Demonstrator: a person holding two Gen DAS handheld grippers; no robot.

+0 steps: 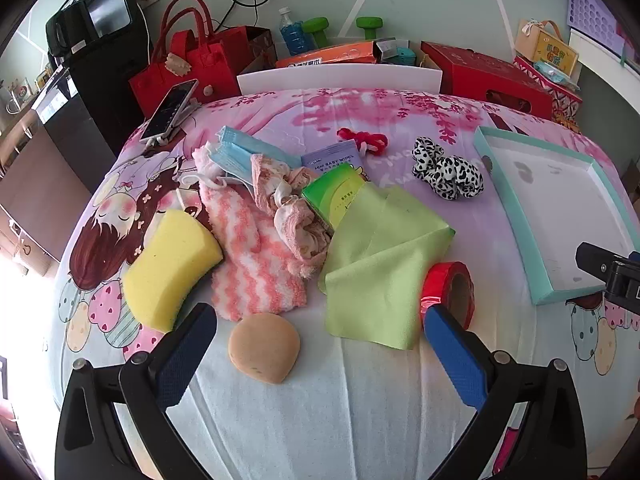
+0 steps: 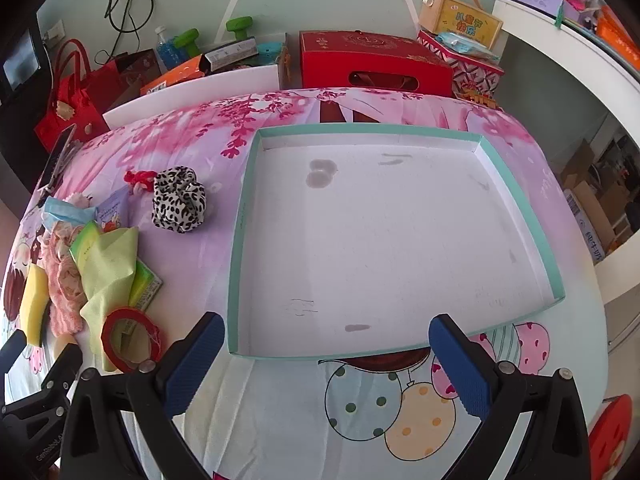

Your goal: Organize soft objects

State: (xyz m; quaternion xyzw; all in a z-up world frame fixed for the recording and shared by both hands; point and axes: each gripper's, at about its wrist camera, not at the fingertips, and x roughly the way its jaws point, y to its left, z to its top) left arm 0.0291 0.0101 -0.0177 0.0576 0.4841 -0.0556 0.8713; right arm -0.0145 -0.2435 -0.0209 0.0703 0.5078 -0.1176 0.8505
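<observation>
1. On the table's cartoon-printed pink and blue cloth (image 1: 360, 400), toward its left half, lies a loose heap of soft things; the left gripper (image 1: 320, 320) hangs above the near edge with its blue-padded jaws spread wide and nothing between them.
2. Between those jaws, nearest the front edge, sits a round tan cosmetic puff (image 1: 264, 347), just beside a pink-and-white striped fuzzy sock (image 1: 256, 256).
3. A curved yellow sponge (image 1: 172, 268) lies at the sock's left side, touching it.
4. A crumpled pink frilled cloth (image 1: 288, 208) rests on the sock's far end, with a stack of blue face masks (image 1: 244, 152) behind it.
5. A flat lime-green cleaning cloth (image 1: 380, 264) spreads right of the sock, partly covering a green tissue packet (image 1: 336, 192); a small blue baby-wipes pack (image 1: 332, 158) stands just behind.
6. A roll of red tape (image 1: 450, 292) stands on edge against the green cloth's right corner, close by the left gripper's right finger (image 1: 456, 360).
7. A black-and-white spotted fabric scrunchie (image 1: 448, 170) lies apart from the heap, between it and the tray; a red-and-white knotted cord (image 1: 364, 140) lies farther back.
8. A shallow white cardboard tray with a teal rim (image 2: 240, 240) fills the table's right half, its floor bare but faintly stained.
9. The right gripper (image 2: 326, 344) hovers over the tray's near rim, jaws wide apart and holding nothing.
10. A phone on a stand (image 1: 170, 110) occupies the far left corner; a red tote bag (image 1: 188, 60), a red gift box (image 2: 376, 64) and green dumbbells (image 1: 340, 26) crowd behind the far edge.
</observation>
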